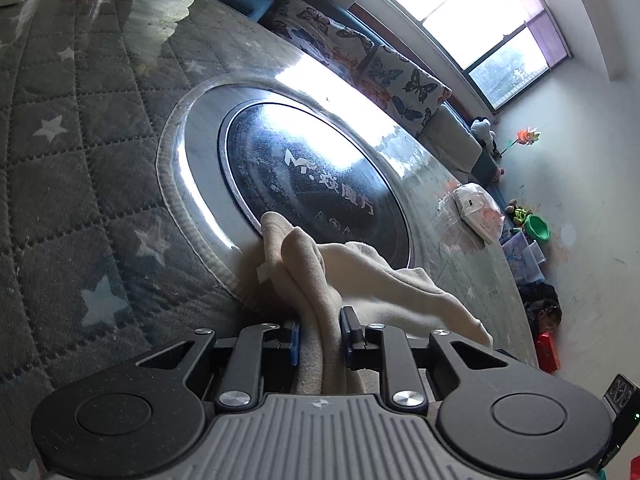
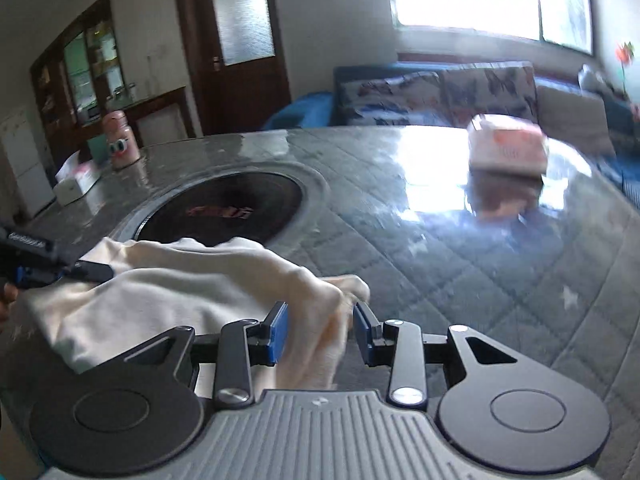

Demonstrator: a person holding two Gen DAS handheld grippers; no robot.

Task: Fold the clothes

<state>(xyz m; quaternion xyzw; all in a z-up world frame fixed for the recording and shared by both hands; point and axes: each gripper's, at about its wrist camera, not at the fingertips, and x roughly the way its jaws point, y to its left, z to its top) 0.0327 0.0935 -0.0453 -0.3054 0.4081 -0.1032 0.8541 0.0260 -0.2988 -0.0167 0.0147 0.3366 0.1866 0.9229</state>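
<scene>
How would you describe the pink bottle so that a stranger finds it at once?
Start at the round table under its quilted star cover. Look to its far left edge, near the wooden cabinet. The pink bottle stands upright beside a flat white box; only it has cartoon eyes.

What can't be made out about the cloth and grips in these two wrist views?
- Cream garment: its type and full outline; the left gripper body hides the near part in the left wrist view.
- Right gripper: motion blur hides whether the pads press the cloth.
- Pink box: lettering blurred in the right wrist view.
</scene>
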